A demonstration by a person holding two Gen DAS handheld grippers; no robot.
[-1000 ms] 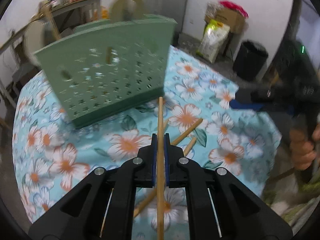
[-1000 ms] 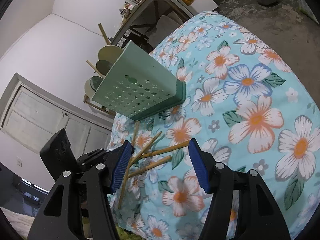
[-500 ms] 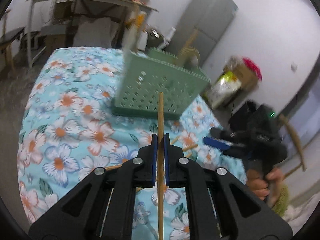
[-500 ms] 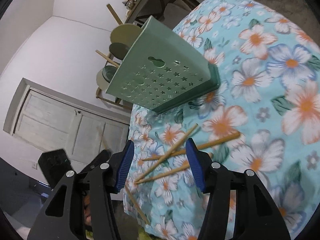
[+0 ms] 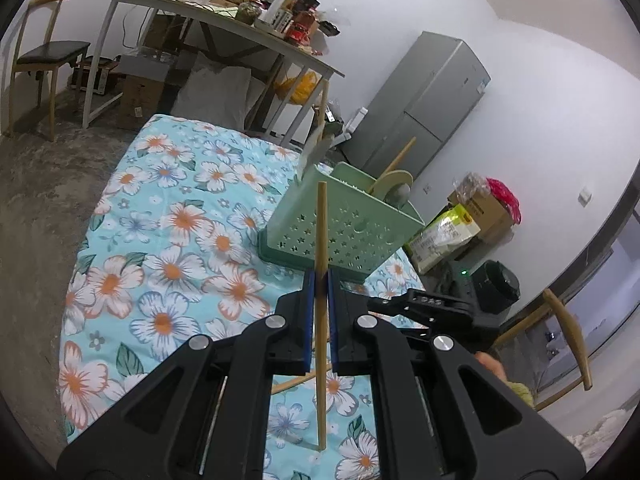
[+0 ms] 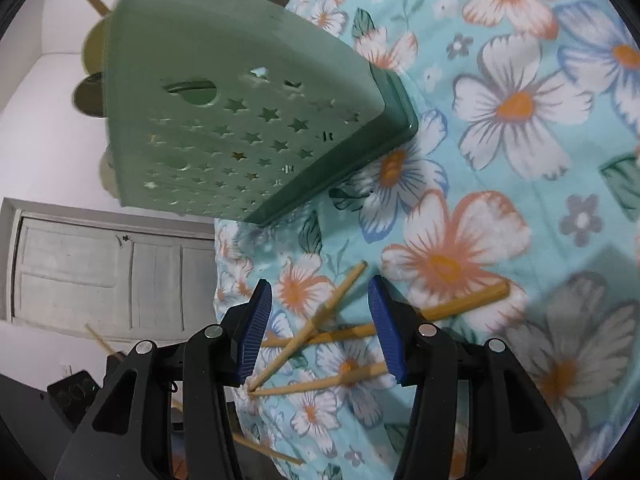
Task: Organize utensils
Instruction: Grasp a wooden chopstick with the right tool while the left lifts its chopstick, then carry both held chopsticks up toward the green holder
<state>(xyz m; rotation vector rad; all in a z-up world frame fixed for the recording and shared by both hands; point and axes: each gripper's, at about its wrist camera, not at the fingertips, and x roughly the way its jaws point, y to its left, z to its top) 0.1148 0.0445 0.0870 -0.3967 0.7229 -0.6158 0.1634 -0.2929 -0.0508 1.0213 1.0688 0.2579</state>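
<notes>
My left gripper (image 5: 319, 280) is shut on a wooden chopstick (image 5: 321, 232), held lifted with its tip pointing at the green utensil basket (image 5: 344, 224). That basket holds wooden spoons (image 5: 394, 182) and stands on the floral tablecloth (image 5: 168, 220). In the right wrist view the same green basket (image 6: 224, 120) stands just beyond my right gripper (image 6: 320, 292). Its jaws are closing over three loose chopsticks (image 6: 320, 316) lying crossed on the cloth; the pads do not press on them.
The floral cloth's edge (image 6: 224, 280) drops off just left of the loose chopsticks. Behind the table stand a cluttered desk (image 5: 224, 12), a chair (image 5: 44, 52), a grey fridge (image 5: 428, 100) and boxes (image 5: 480, 208). The right gripper's black body (image 5: 432, 308) shows beside my left one.
My left gripper rose and rolled with its chopstick, so the basket now looks farther off and to the right. The right gripper came down closer over the loose chopsticks and its jaws narrowed.
</notes>
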